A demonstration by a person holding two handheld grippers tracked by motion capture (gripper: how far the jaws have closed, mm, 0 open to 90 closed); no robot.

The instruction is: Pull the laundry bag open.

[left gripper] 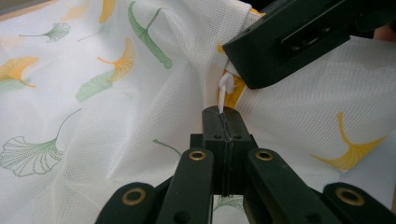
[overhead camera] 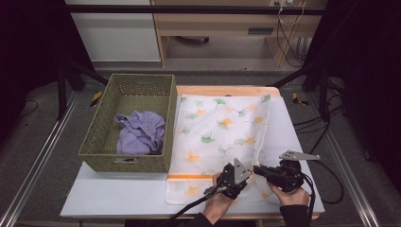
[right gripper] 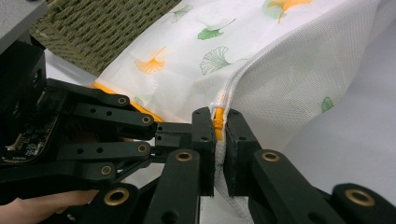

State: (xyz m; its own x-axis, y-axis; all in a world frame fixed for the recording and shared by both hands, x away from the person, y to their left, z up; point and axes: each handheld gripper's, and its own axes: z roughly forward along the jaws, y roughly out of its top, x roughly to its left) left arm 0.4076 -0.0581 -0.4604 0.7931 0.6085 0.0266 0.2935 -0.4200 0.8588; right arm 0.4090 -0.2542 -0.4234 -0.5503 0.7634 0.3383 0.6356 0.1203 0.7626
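Two tools meet at the near edge of a white mesh bag [overhead camera: 220, 137] printed with green and orange leaves, which lies flat on the bench [overhead camera: 118, 196] just right of a woven basket [overhead camera: 99, 137]. The left tool [left gripper: 224, 116] is clamped shut on the bag's small white zipper pull [left gripper: 225, 88], which sticks up from between its closed jaws. The right tool [right gripper: 219, 123] grips the bag's edge at the orange zipper tape [right gripper: 218, 122], pinching the folded mesh so that the cloth rises into a ridge behind it. In the high view the two tools sit almost touching near the bag's front right corner, the left tool [overhead camera: 235, 176] beside the right tool [overhead camera: 279, 172], each held in a hand. A purple garment [overhead camera: 141, 133] lies crumpled inside the basket, well apart from both tools.
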